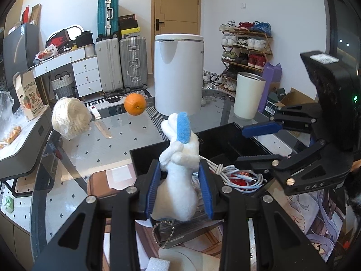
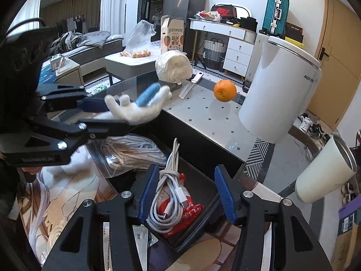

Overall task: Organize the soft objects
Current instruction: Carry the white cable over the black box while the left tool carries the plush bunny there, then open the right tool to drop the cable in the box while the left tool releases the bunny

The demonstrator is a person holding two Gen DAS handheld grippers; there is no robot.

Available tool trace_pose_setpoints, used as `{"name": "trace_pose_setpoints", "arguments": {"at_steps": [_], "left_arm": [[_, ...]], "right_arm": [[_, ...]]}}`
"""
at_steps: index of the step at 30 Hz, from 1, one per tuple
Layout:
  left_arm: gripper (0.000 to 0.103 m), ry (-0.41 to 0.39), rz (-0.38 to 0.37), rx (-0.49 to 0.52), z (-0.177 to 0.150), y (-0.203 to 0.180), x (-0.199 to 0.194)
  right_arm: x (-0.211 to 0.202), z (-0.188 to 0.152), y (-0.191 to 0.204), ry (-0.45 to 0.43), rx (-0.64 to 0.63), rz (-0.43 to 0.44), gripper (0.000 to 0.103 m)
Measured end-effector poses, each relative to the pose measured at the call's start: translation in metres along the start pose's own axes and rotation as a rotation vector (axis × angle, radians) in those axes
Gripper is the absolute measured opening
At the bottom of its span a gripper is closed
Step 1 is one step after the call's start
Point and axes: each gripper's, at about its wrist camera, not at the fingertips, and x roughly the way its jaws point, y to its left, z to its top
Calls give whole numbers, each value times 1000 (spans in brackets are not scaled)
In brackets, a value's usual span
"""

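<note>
Left tool (image 1: 180, 187), lower centre of its frame: pads pinch the white plush toy (image 1: 178, 180) at mid-body, over the black tray (image 1: 144, 158). Plush looks light, squashy, non-slip; mid-body pinch seems sound. Right tool (image 2: 188, 194), lower centre: jaws apart, holding nothing, straddling the coiled white cable (image 2: 167, 194), likely floppy; best gathered at the bundle.

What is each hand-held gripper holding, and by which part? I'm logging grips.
The left hand-held gripper clamps the white plush toy around its body. The right hand-held gripper holds nothing.

The glass table (image 2: 277, 164) carries an orange (image 2: 225, 90), a tumbler (image 2: 325, 176), a black tray (image 2: 209, 155).
</note>
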Motion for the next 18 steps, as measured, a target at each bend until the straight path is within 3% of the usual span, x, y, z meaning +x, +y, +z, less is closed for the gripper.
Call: {"name": "trace_pose_setpoints", "arguments": {"at_steps": [2,4,8,10,12,18], "left_arm": [[38,11,16,2,1,-1,2],[59,22,34,-12,1,0,1],[65,19,38,-17,-1,0,-9],[80,14,48,-12,-3,-1,-14],[87,-4,57,-14,-5,0,-21],[88,-6,119,-18,-9,4,-23]], "right_arm": [[-5,-2,-1,-9,5,1,58],[-9,-3,0,-15,7,1,61],[-19,-6,1,-32,20,0,64],[-25,-8,2,-45,27,-4,69],[-29,-9,3,-53,31,-3,74],[-40,-15,8,-73,35,-6,75]]}}
